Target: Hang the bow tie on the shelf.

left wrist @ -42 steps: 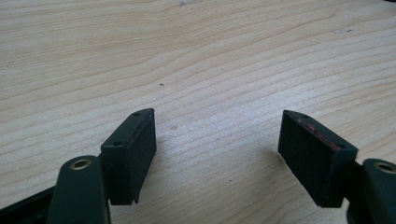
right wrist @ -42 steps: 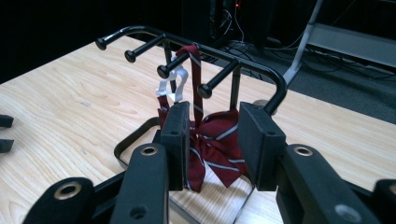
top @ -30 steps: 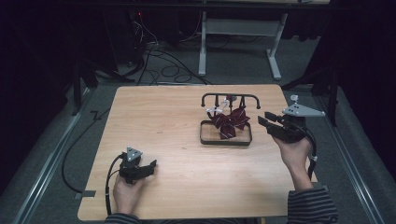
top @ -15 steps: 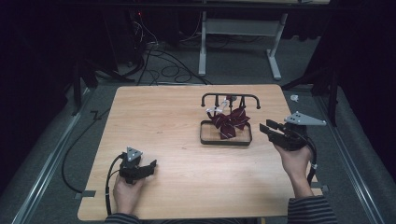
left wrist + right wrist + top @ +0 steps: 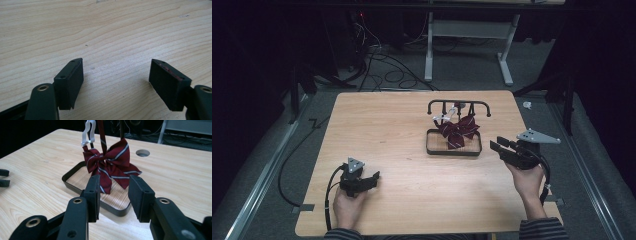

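A dark red bow tie with white stripes (image 5: 458, 131) (image 5: 110, 163) hangs by a white clip (image 5: 88, 131) from a black rack (image 5: 458, 105) over a black tray (image 5: 434, 148) (image 5: 72, 173) at the table's middle right. My right gripper (image 5: 495, 146) (image 5: 113, 195) hovers just right of the tray, pointing at the bow, jaws open and empty. My left gripper (image 5: 373, 178) (image 5: 116, 82) rests on the bare wood near the front left, open wide with nothing between its fingers.
The wooden table (image 5: 387, 125) has a round cable hole (image 5: 142, 152) behind the tray. Cables (image 5: 377, 60) and a white desk frame (image 5: 467, 40) lie on the floor beyond the far edge. A black cable (image 5: 331, 192) trails from the left gripper.
My right gripper has drawn back toward the person and lowered a little, away from the tray. The left gripper has stayed put.
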The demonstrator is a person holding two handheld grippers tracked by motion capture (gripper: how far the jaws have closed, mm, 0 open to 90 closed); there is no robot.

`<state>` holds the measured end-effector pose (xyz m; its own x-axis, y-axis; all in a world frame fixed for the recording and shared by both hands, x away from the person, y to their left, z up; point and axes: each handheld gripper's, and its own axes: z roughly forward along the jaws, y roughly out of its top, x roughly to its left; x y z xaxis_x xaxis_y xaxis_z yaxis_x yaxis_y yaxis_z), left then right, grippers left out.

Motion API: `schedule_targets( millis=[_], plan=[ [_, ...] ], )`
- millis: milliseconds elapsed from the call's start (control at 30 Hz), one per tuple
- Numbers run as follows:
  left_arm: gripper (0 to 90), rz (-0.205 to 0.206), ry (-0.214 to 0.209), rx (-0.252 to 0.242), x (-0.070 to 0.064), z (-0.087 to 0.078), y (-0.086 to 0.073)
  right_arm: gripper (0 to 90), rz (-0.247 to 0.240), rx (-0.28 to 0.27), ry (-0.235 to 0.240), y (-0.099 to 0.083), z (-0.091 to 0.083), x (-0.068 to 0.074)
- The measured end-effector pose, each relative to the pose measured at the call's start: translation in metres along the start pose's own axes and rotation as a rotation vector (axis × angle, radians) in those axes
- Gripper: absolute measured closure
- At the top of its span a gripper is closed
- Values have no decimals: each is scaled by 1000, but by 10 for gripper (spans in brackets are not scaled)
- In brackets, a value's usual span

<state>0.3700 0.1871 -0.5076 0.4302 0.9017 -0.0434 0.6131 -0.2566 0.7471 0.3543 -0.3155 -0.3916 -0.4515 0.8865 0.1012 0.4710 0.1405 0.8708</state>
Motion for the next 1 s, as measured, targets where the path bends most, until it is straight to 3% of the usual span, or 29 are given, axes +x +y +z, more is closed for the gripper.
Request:
schedule_targets(
  millis=[733, 1000],
  plan=[
    [283, 0, 0, 0, 0, 0, 0, 638, 34, 60, 26, -33, 11, 2],
    [282, 1, 1, 1, 0, 0, 0, 637, 73, 72, 33, -49, 17, 1]
  ],
)
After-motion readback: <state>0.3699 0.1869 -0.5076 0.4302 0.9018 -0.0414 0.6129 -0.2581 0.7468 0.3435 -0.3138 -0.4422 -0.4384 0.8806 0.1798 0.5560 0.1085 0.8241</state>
